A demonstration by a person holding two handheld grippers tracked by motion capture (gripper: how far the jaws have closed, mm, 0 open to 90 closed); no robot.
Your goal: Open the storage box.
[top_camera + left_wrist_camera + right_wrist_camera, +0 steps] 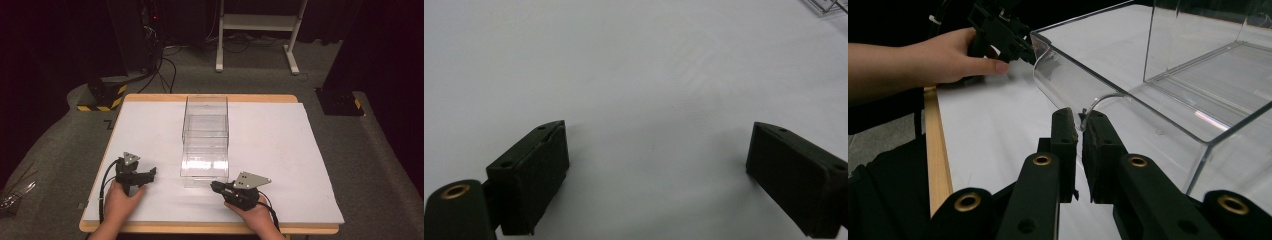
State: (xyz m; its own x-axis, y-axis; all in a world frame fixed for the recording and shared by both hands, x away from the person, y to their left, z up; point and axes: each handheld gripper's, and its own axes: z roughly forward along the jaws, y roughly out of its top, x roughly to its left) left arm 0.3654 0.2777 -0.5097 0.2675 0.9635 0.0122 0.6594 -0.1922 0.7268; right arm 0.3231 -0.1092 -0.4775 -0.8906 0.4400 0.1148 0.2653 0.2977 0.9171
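Apparently the right gripper (1079,125), fingers clamped on the clear box's (205,135) handle (left gripper (656,170) fingers apart), must pull next.

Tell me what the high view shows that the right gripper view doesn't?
The high view alone has the carpet floor, the white stand behind the table, the whole clear box, and the right gripper from outside.

The right gripper view alone looks close along that gripper, jaws nearly together on a thin clear handle at the box's near wall.

Both show the clear box, the white table top, and the left gripper in its hand.
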